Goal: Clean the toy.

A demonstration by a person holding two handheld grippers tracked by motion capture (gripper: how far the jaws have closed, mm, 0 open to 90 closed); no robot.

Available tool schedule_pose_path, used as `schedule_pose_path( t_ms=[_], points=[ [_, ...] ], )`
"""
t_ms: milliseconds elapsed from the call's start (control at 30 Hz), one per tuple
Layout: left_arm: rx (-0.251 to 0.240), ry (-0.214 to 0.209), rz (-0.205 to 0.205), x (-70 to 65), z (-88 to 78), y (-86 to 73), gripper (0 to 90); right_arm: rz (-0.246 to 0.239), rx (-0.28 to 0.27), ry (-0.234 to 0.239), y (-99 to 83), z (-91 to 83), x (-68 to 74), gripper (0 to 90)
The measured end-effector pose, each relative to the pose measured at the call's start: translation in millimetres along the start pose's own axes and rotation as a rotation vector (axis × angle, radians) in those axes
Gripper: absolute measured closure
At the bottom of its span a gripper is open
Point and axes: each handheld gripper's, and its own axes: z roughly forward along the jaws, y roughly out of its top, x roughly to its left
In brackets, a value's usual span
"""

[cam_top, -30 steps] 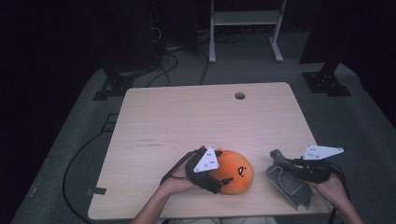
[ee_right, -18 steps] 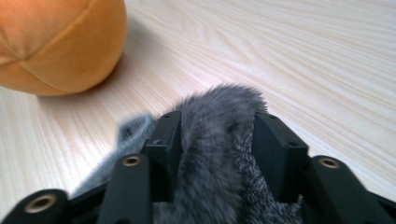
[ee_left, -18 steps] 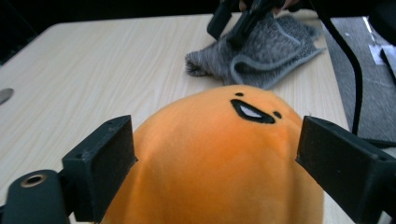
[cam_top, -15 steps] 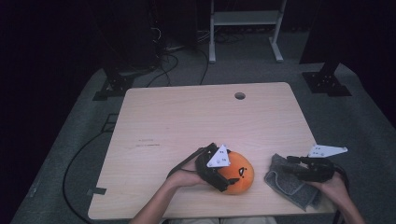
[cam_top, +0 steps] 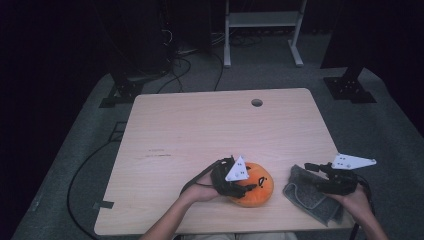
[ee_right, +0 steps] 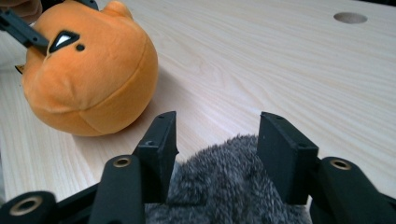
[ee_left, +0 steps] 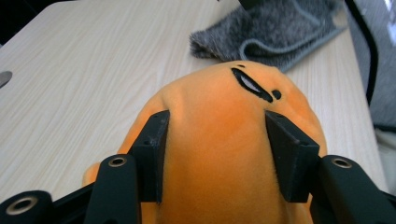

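While left tongs (ee_left: 215,135) squeeze orange plush (ee_left: 233,154), right tongs (ee_right: 215,140) straddle grey cloth (ee_right: 224,191).

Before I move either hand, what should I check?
1. Left tongs gripping the orange plush: ok, pads press both its sides.
2. Plush resting on the table: ok, its underside sits on the wood.
3. Right tongs free of the grey cloth: ok, the jaws have just been opening; the cloth lies between them, unpinched.
4. Plush clear of cloth: ok, bare wood separates them.
5. Cloth fully on the table near the right front corner: cannot tell.
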Motion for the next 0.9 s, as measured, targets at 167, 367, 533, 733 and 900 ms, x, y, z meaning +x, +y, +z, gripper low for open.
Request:
schedule_pose_path(
  t_ms=[167,367,533,733,900],
  points=[
    [-0.029,0.074,-0.062,27.0,-10.4,-2.0,45.7,-0.010,0.009,0.005,2.4,5.9,1.3,45.8],
    [-0.015,0.170,-0.128,54.3,-8.8,-8.5,43.6,-0.009,0.010,0.002,4.1,9.9,0.0,45.2],
    [0.013,0.155,-0.165,56.6,-2.3,-17.4,36.4,-0.008,-0.002,0.000,5.6,8.7,0.4,43.5],
    [-0.052,0.180,-0.213,55.0,-28.7,-19.1,17.6,0.005,-0.006,-0.013,4.6,6.4,-0.7,40.5],
    [-0.054,0.208,-0.231,49.6,-49.1,-32.4,14.9,0.011,-0.002,-0.020,4.5,6.2,0.1,39.4]
  ],
)
